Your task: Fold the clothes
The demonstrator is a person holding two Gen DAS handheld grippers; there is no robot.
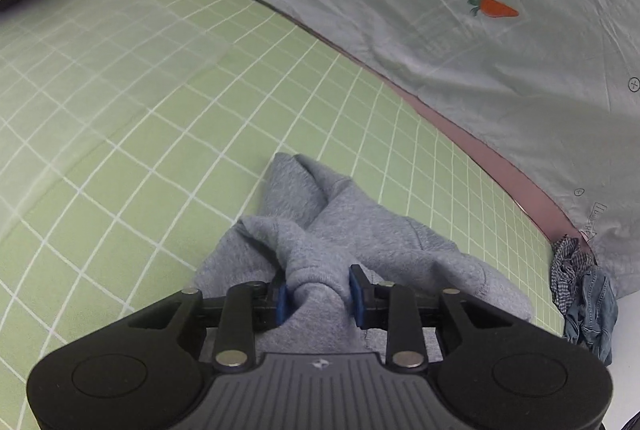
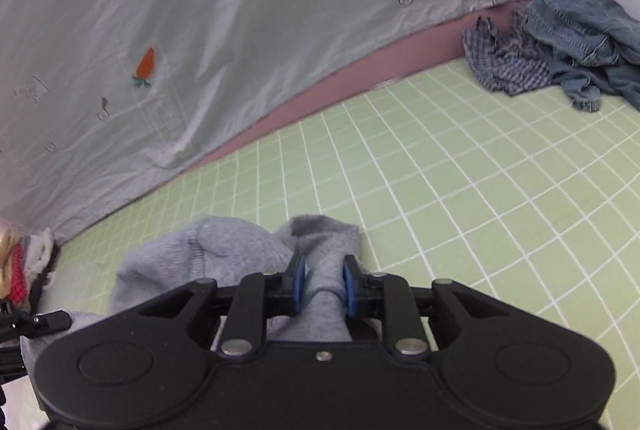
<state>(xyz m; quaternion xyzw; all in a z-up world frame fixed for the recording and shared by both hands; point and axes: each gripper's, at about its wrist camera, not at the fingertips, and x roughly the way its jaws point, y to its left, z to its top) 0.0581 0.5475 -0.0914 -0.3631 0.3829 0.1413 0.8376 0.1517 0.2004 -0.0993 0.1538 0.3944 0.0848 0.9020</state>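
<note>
The left gripper (image 1: 320, 290) was closed on a bunched fold of the grey fleece garment (image 1: 360, 230), its blue pads (image 1: 281, 304) pressed against either side of the cloth. The right gripper (image 2: 323, 284) was likewise clamped on a gathered ridge of the same garment (image 2: 224, 250), which passed between its pads and back under the body of the tool. The garment lay crumpled on the green gridded sheet (image 1: 140, 89), near the edge of the pale grey duvet (image 1: 400, 9) printed with a carrot (image 1: 498, 7). The step in hand appeared to be spreading the garment before folding. To do this well, both grips should be held firm while the two held points are drawn apart evenly, so that the cloth comes taut and flat on the sheet without slipping from either pair of pads. The fabric looked thick, soft and napped, with a stitched seam (image 2: 197, 254) visible; its outline was lost in deep folds, so the garment's type could not be determined. A heap of denim and checked cloth (image 2: 560, 49) lay well apart.
</note>
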